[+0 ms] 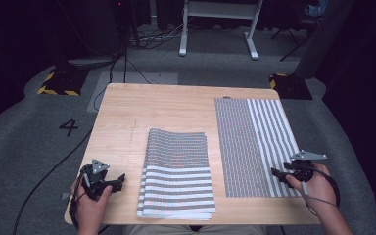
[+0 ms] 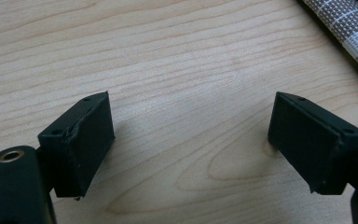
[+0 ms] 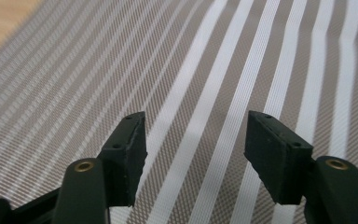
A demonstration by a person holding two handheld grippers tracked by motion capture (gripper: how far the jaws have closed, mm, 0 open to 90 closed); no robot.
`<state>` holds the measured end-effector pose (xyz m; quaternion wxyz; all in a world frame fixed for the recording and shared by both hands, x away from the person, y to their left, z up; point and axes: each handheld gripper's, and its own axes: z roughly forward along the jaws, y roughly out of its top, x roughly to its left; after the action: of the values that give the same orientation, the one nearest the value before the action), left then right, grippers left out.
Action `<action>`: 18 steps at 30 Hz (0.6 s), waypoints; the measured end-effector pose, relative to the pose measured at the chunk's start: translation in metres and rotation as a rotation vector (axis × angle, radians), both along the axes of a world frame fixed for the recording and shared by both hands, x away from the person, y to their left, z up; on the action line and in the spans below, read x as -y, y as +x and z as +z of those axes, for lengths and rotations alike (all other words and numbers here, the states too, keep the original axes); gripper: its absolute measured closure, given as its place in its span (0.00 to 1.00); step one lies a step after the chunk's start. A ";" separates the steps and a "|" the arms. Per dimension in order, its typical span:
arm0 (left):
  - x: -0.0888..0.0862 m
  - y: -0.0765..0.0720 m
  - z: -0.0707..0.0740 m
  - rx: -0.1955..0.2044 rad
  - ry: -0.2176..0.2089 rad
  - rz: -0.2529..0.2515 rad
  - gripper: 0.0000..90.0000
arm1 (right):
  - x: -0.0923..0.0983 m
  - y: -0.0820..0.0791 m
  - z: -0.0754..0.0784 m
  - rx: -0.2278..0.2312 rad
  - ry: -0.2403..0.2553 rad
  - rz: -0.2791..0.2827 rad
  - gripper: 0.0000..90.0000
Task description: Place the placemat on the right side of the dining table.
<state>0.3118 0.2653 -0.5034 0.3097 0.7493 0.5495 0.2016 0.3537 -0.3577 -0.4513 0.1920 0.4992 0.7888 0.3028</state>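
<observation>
On the wooden table [image 1: 127, 112], the flat striped mat [image 1: 254, 147] lay lengthwise beneath the right gripper [image 1: 280, 176], jaws parted, seemingly empty; the left gripper [image 1: 119, 182] stood wide, empty, farther off.

This looks like a lab or recording studio: grey carpet floor [image 1: 24, 147] with a painted number 4 [image 1: 69, 127], black-yellow hazard tape [image 1: 58, 91], loose cables [image 1: 149, 34], dark curtains [image 1: 19, 29].
</observation>
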 end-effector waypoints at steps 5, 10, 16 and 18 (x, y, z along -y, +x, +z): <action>0.000 0.000 0.000 0.000 -0.001 0.000 0.16 | -0.012 0.001 0.035 0.081 0.049 0.028 0.37; 0.000 0.000 0.000 0.000 -0.001 0.000 0.16 | -0.050 -0.005 0.060 0.141 0.098 0.121 0.36; 0.000 0.000 0.000 0.000 -0.003 -0.001 0.16 | -0.091 -0.010 0.069 0.157 0.123 0.234 0.35; 0.000 0.000 0.000 0.000 -0.003 -0.001 0.16 | -0.104 -0.010 0.070 0.164 0.131 0.270 0.35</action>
<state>0.3119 0.2654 -0.5034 0.3108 0.7491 0.5496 0.2006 0.3435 -0.2540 -0.3810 0.1803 0.3738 0.8089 0.4164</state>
